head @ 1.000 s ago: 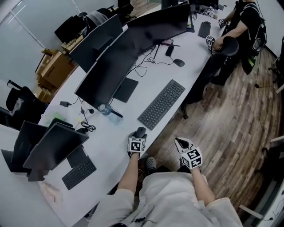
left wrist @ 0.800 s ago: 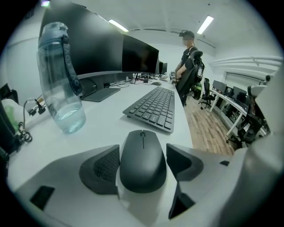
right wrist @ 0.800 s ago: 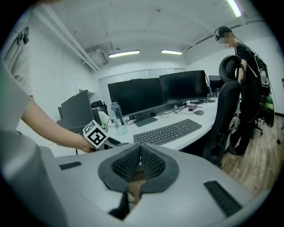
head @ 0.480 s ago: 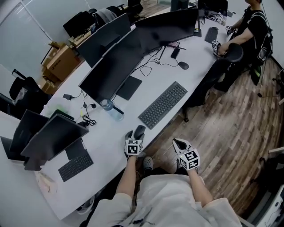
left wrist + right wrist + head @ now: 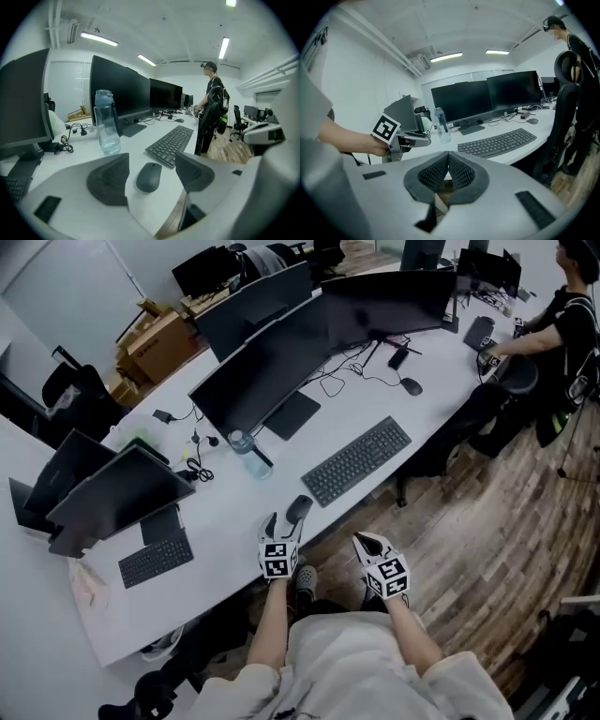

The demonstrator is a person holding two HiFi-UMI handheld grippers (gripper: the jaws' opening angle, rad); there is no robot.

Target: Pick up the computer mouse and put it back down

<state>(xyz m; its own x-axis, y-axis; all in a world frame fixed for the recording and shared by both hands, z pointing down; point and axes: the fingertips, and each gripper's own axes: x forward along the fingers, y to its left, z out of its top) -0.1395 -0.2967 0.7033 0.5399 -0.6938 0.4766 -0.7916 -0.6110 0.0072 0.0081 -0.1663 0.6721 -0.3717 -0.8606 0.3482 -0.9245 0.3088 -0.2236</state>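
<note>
Left hand-held gripper [image 5: 281,529] agape, angled down, seemingly off mouse [image 5: 298,509]; right hand-held gripper [image 5: 364,542] closed.

Bright ceiling strip lights [image 5: 98,39], soft shadows, strong fisheye edge distortion.

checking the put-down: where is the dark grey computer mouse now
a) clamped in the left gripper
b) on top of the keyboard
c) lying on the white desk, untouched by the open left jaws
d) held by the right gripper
c, since the left gripper view shows the dark grey computer mouse lying on the white desk, with the left gripper jaws apart and clear of it.
</note>
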